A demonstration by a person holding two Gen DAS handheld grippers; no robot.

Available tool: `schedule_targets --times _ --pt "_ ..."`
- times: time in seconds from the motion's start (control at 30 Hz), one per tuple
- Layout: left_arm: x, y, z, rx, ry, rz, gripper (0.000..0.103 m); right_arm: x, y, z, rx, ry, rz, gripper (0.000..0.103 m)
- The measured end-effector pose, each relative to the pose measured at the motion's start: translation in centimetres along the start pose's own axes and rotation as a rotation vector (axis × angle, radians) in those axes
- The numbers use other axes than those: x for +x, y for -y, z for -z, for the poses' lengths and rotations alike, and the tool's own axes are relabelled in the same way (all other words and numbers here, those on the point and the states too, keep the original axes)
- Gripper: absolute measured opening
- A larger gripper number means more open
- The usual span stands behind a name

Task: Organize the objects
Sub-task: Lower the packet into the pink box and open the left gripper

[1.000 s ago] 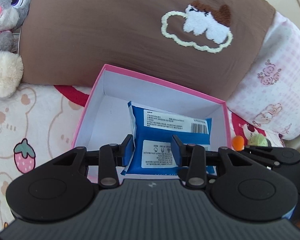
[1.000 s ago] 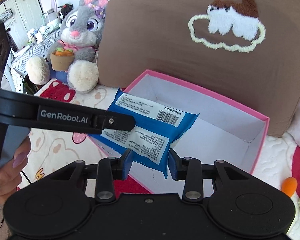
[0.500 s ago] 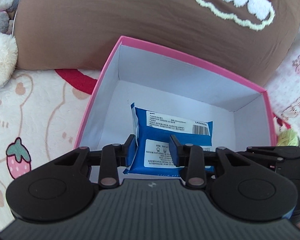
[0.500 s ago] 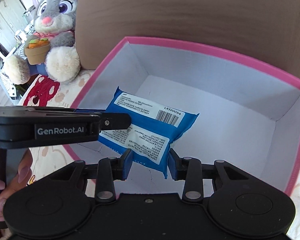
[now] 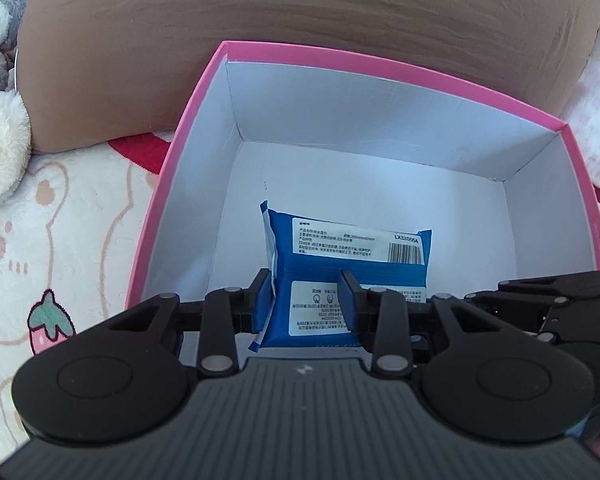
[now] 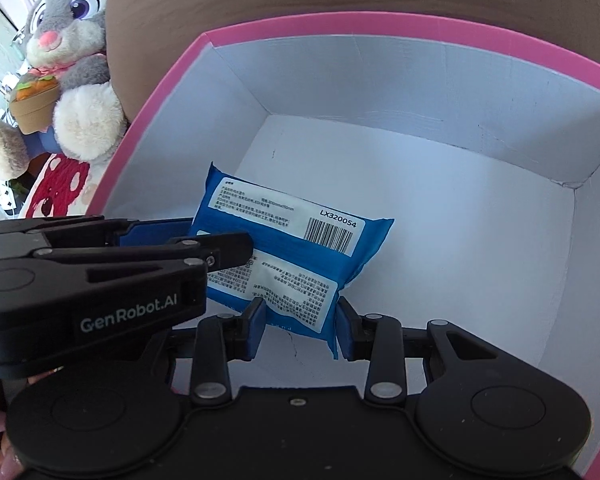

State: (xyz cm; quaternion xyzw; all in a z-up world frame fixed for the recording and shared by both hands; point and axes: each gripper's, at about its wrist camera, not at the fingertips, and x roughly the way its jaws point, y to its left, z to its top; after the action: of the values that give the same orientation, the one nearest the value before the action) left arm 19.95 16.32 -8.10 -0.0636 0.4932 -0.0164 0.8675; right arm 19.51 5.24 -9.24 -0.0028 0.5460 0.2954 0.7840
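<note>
Item 1: left gripper [image 5: 306, 304], jaws clamped on the near left end of the pack, sharing the load so the soft pack stays level.

Item 2: right gripper [image 6: 300, 326], jaws clamped on the near right corner, likewise.

Item 3: blue wet-wipe pack [image 6: 288, 248], label side up, held by both grippers low inside the box, near its left wall; contact with the floor cannot be told.

Item 4: pink box [image 6: 148, 104], white inside, lid off, apparently the collecting container.

Item 5: brown pillow [image 5: 260, 12], just behind the box.

Item 6: plush rabbit [image 6: 72, 40], left of the pillow.
</note>
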Motion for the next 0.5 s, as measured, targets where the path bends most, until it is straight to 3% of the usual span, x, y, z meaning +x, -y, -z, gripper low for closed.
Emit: schedule_targets --times 0.23,0.5 --pt "0.5 -0.2 -0.1 -0.028 0.004 -0.005 0.034 0.6 -0.7 -0.6 -0.017 -0.015 0.056 0.038" --pt "0.1 -1.1 -2.2 -0.071 0.071 0.023 0.034 0.4 -0.9 -3.0 -0.037 -0.013 0.081 0.037"
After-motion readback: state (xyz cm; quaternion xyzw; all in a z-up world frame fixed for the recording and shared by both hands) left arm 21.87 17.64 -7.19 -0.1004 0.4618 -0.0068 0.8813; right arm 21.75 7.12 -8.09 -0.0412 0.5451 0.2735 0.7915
